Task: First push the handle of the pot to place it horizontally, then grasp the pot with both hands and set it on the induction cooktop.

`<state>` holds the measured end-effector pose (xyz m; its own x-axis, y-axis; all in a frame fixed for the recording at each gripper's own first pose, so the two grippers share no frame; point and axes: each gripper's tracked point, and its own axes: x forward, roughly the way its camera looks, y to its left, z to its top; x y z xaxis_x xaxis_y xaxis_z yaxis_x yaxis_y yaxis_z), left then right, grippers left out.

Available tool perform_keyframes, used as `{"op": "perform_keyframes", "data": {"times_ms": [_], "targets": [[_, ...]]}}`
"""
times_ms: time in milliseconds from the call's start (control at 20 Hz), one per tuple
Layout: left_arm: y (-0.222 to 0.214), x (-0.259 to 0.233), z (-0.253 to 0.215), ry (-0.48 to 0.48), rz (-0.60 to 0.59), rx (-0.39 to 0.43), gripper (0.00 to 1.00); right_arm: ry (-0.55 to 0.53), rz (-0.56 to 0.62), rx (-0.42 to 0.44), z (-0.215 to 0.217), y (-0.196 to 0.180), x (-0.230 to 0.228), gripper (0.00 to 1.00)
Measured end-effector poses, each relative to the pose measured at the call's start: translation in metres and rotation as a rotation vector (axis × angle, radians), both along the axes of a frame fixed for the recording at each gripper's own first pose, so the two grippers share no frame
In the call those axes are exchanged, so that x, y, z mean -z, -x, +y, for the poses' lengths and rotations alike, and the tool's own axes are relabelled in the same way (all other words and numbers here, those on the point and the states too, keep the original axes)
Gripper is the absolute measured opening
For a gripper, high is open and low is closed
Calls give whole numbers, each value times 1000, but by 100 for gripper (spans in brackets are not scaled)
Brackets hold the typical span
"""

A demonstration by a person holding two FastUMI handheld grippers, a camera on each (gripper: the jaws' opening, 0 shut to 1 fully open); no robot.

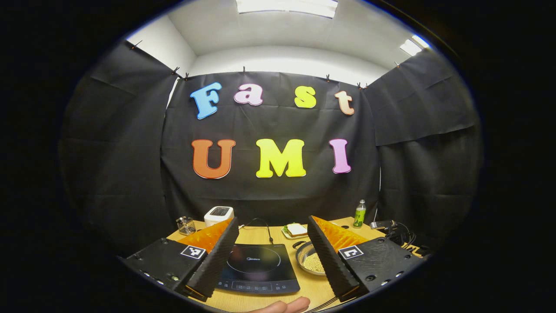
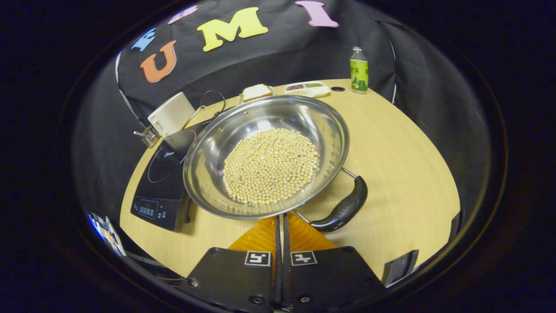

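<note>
fingers of the right gripper (image 2: 280, 228) press flat together at the near edge of the right gripper view, jaws clenched on nothing, their tips just short of the near rim of the pot (image 2: 217, 143). the steel pot sits on the wooden table (image 2: 404, 143), its bowl holding a mound of pale beans (image 2: 271, 171). its dark handle (image 2: 345, 208) lies near and to the right of the bowl in this view, just right of the fingertips and resting low on the tabletop. just left of the pot lies the black induction cooktop (image 2: 160, 178), the pot's left rim overlapping its edge in the picture. beyond the cooktop stand a small wire rack (image 2: 149, 135) and a white toaster (image 2: 170, 114). farther back sit a plate with a sandwich (image 2: 256, 92), a white tray of food (image 2: 307, 88) and a green bottle (image 2: 359, 69) near the far edge.

in the left gripper view the left gripper (image 1: 271, 256) is held above the table's near side, jaws released and spread wide with nothing between them. a fingertip of a hand (image 1: 284, 305) shows at the near edge. between the spread fingers lies the cooktop (image 1: 258, 267), with the pot (image 1: 307, 258) just to its right, partly hidden behind the right finger. beyond are the rack (image 1: 186, 225), toaster (image 1: 219, 214), sandwich plate (image 1: 296, 230) and bottle (image 1: 359, 214), with a tangle of cables (image 1: 397, 232) at the far right.
</note>
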<state>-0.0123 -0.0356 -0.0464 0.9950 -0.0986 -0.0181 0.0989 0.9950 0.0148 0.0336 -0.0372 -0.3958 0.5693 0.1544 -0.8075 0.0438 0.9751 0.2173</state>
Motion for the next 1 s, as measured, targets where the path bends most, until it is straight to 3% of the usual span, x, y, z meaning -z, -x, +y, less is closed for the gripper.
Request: {"op": "perform_keyframes", "data": {"times_ms": [450, 750, 1000], "targets": [[-11, 11, -24, -4, 10, 31, 95, 68, -50, 59, -65, -32, -1, 4], [-34, 39, -40, -20, 67, 47, 95, 131, -95, 53, -96, -60, 0, 4], [-55, 67, -50, 32, 138, 60, 95, 196, -125, 60, -112, -80, 3, 4]]}}
